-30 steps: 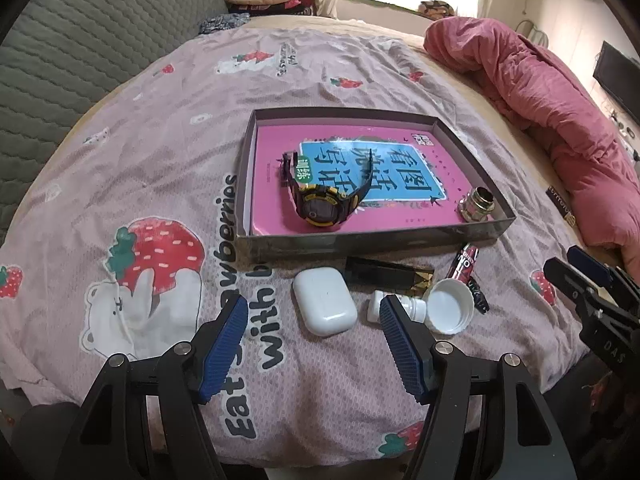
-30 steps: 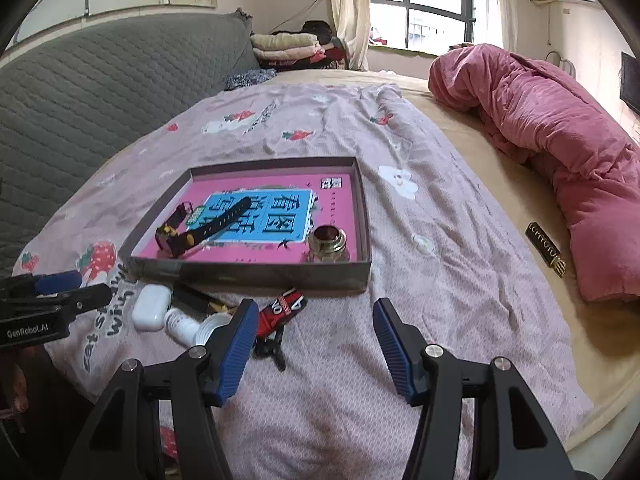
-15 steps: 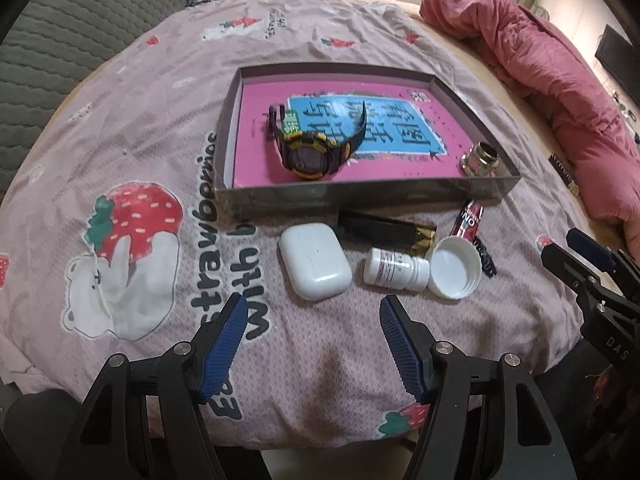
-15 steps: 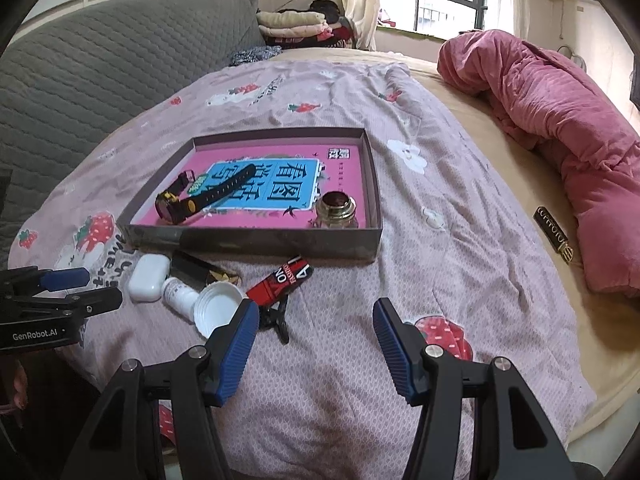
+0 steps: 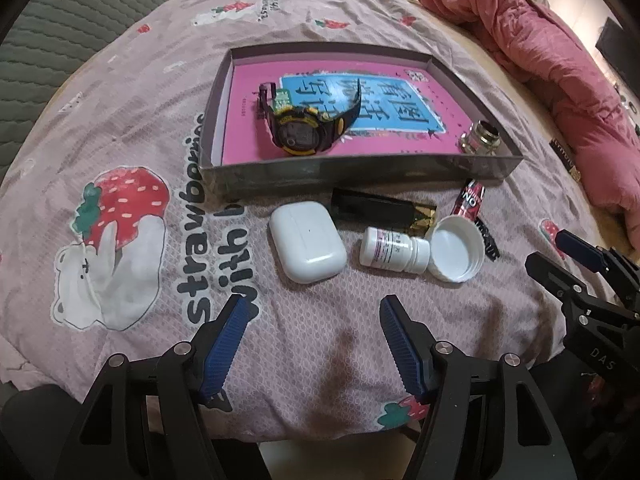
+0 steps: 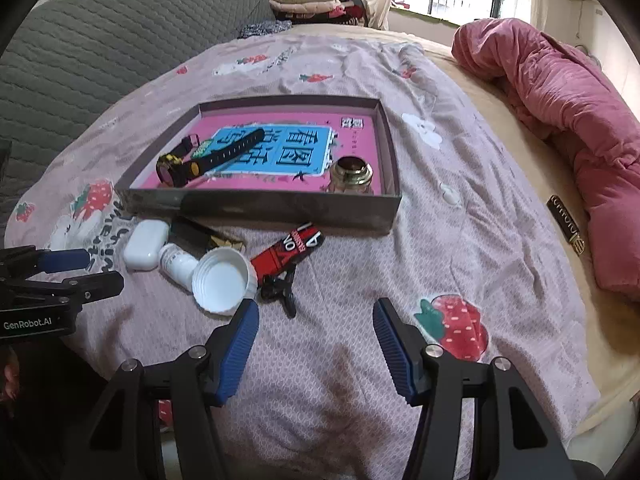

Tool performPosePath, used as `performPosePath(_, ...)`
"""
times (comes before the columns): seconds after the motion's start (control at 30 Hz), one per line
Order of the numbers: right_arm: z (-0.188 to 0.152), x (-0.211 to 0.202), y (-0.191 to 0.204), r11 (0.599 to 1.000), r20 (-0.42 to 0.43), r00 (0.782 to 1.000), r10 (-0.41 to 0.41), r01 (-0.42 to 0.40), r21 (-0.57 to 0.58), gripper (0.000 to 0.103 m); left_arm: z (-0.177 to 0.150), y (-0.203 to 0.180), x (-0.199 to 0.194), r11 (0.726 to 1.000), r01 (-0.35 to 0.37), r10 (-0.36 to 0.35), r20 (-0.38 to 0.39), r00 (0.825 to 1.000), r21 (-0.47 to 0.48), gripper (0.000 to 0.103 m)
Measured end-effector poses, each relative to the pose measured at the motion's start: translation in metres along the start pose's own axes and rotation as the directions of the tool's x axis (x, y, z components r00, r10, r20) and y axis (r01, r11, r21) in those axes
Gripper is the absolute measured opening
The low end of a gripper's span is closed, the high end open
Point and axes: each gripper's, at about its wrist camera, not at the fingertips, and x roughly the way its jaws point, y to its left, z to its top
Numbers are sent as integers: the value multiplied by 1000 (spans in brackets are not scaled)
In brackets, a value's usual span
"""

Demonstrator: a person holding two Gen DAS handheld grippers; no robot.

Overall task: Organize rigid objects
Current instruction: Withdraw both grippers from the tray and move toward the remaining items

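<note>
Ahead of both claws, on the bed's pink strawberry-print bedspread, sits the shallow grey cardboard tray, already holding a pink and blue book, a black and yellow digital wristwatch and a brass threaded fitting. Between the tray's near wall and the claws lie the loose pieces. The white rounded earbud case lies straight ahead of the left claw, its long axis running away from the claw and tilted a little. Just right of the case are a small white pill bottle on its side, lying crosswise, and a white plastic cap. The left claw is nearer the case; the right claw is nearer the red and black keychain strap. Both claws gape wide and carry nothing.
</note>
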Motion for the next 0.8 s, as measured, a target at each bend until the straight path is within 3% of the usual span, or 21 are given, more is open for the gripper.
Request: performPosePath(0.8, -5, 27, 7, 999, -74, 997, 31, -32, -18, 59, 1, 1, 24, 999, -1, -1, -38, 999, -33, 70)
